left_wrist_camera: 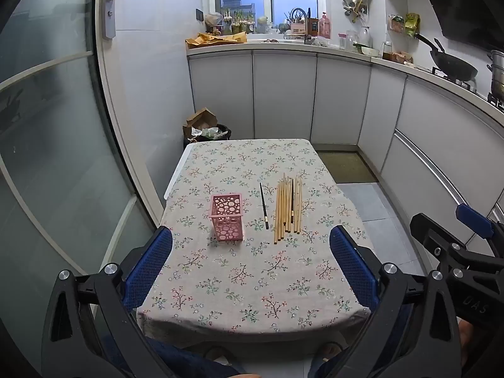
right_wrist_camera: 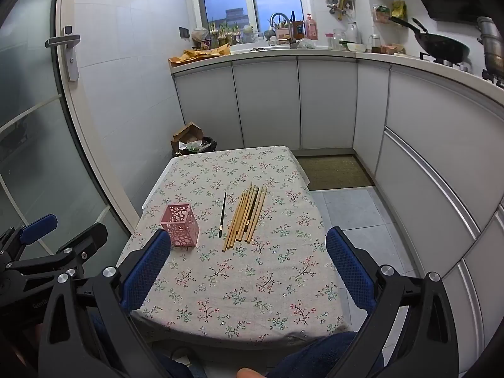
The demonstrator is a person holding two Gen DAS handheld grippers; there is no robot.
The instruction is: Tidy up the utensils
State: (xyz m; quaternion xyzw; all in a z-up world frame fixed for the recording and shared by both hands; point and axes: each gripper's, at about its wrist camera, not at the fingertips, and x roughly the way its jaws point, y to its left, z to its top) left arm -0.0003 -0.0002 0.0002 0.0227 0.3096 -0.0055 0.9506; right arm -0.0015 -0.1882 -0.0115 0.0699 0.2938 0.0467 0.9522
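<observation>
A pink perforated holder [left_wrist_camera: 226, 216] stands upright on the floral tablecloth [left_wrist_camera: 252, 283], left of centre; it also shows in the right wrist view [right_wrist_camera: 181, 225]. A single black chopstick [left_wrist_camera: 264, 205] lies just right of it, seen too in the right wrist view [right_wrist_camera: 222, 210]. Further right lies a bunch of several wooden chopsticks [left_wrist_camera: 288, 209] with one dark one among them, also in the right wrist view [right_wrist_camera: 247, 217]. My left gripper [left_wrist_camera: 250, 252] is open and empty, held above the table's near edge. My right gripper [right_wrist_camera: 249, 253] is open and empty, likewise held back from the objects.
The small table [right_wrist_camera: 220, 321] stands in a narrow kitchen. A glass door [left_wrist_camera: 47, 126] is at the left, white cabinets [left_wrist_camera: 283, 94] behind and to the right. A full bin [left_wrist_camera: 206, 130] sits past the far left corner. A floor mat [right_wrist_camera: 334, 171] lies at the far right.
</observation>
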